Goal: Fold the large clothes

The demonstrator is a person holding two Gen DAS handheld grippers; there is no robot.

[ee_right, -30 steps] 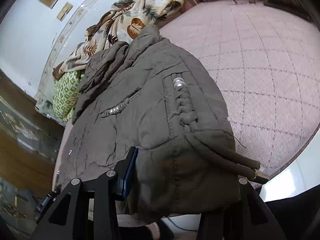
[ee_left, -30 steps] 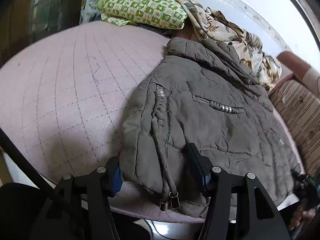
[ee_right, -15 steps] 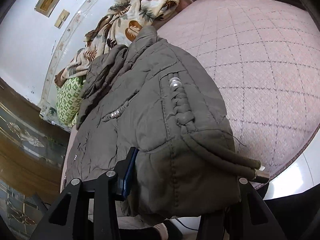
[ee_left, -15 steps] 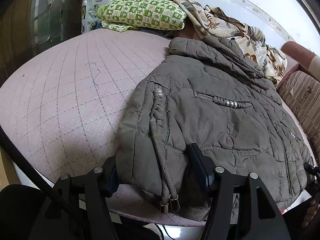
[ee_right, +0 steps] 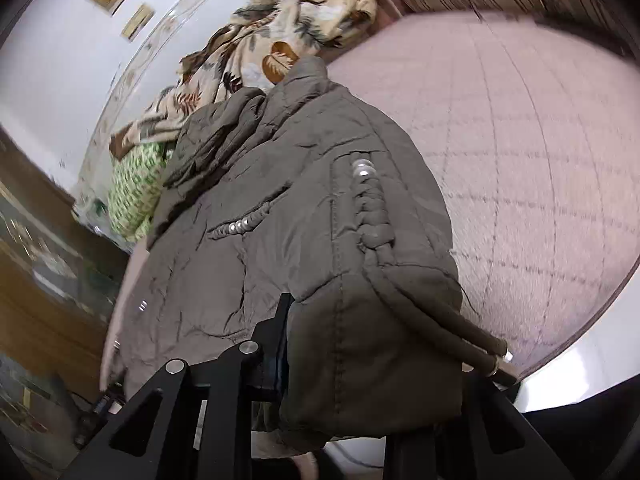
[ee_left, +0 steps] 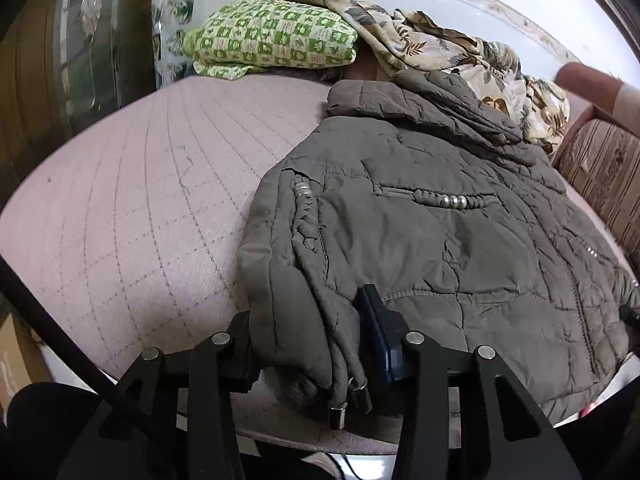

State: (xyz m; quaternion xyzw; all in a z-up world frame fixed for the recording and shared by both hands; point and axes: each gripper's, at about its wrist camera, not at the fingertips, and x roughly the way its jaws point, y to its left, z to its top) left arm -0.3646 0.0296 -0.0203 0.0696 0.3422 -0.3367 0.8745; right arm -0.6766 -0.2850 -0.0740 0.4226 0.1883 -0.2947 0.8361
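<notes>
Both grippers have just been closing their jaws, and now each one pinches the near edge of the jacket (ee_left: 420, 208). A second ago the left gripper (ee_left: 310, 344) had its jaws wide, with the jacket's corner loose in the gap. Now the two sides press in on that corner and the cloth bunches up thick between them. The right gripper (ee_right: 372, 364) has done the same thing: before, there was more room around the hem, and now the puffy hem is squeezed tight and bulges out over the jaws. The jacket itself has not moved from its spot, and the two grippers have hardly moved either.

The jacket is big, puffy and grey-brown. It lies flat on a bed with a pink quilted cover (ee_left: 132, 208), with its bottom edge at the near side of the bed and its hood (ee_left: 424, 100) at the far end. The cloth is full of little wrinkles. A braided cord (ee_left: 306, 216) with silver beads runs down one side, and its two ends with metal tips (ee_left: 348, 404) hang off the bottom by the left gripper. A second short braid with silver beads (ee_left: 452, 201) lies across the middle of the jacket.

Behind the hood there is a leafy patterned blanket (ee_left: 440, 48) in a heap, and a green checked pillow (ee_left: 276, 40) next to it.
</notes>
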